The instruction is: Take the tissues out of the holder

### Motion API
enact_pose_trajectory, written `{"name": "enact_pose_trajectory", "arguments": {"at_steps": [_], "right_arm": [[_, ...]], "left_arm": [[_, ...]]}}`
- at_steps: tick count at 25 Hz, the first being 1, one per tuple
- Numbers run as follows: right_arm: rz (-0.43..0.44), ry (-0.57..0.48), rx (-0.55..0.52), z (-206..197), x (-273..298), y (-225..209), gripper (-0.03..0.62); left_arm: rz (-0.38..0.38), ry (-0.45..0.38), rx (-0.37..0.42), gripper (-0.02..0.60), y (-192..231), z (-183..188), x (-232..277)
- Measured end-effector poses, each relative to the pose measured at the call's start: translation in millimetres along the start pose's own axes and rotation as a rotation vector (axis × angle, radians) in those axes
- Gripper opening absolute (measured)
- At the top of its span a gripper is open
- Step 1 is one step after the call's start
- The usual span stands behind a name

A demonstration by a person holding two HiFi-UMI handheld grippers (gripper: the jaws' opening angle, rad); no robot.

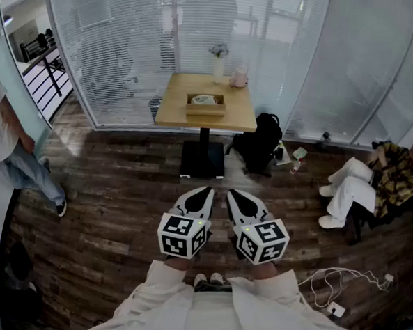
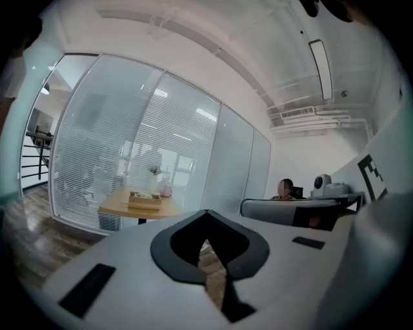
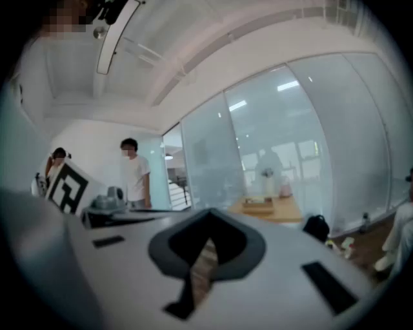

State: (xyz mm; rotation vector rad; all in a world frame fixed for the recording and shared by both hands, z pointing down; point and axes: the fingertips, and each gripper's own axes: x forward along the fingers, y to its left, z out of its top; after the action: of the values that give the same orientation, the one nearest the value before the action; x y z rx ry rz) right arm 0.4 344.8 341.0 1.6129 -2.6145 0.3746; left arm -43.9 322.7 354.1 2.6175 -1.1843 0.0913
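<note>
A wooden tissue holder [image 1: 205,105] with white tissues [image 1: 204,98] in it sits on a small wooden table [image 1: 175,110] far ahead, by the glass wall. Both grippers are held close to the person's body, well short of the table. My left gripper [image 1: 205,192] and right gripper [image 1: 232,194] point forward side by side, each shut with nothing in it. The holder [image 2: 144,200] shows small and distant in the left gripper view, above my left gripper [image 2: 210,248]. It is just as far off as the holder [image 3: 258,205] beyond my right gripper [image 3: 205,250].
A white vase with flowers [image 1: 218,62] and a pink item [image 1: 239,77] stand at the table's far edge. A black backpack [image 1: 260,144] lies right of the table's base. One person sits at the right [image 1: 373,181], another stands at the left [image 1: 12,149]. A white cable [image 1: 339,280] trails on the wooden floor.
</note>
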Motion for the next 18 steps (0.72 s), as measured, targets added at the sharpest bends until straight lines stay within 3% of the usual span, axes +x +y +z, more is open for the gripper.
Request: {"name": "enact_pose_trajectory", "arguments": {"at_steps": [5, 11, 18], "right_arm": [[0.029, 0.014, -0.016, 0, 8, -3, 0.012], [0.037, 0.004, -0.032, 8, 7, -7, 0.012], [0.073, 0.002, -0.019, 6, 11, -7, 0.012]], "left_arm": [[0.001, -0.025, -0.009, 0.009, -3, 7, 9], [-0.011, -0.017, -0.109, 0.009, -1, 3, 11], [0.002, 0.001, -0.099, 0.009, 0, 1, 15]]}}
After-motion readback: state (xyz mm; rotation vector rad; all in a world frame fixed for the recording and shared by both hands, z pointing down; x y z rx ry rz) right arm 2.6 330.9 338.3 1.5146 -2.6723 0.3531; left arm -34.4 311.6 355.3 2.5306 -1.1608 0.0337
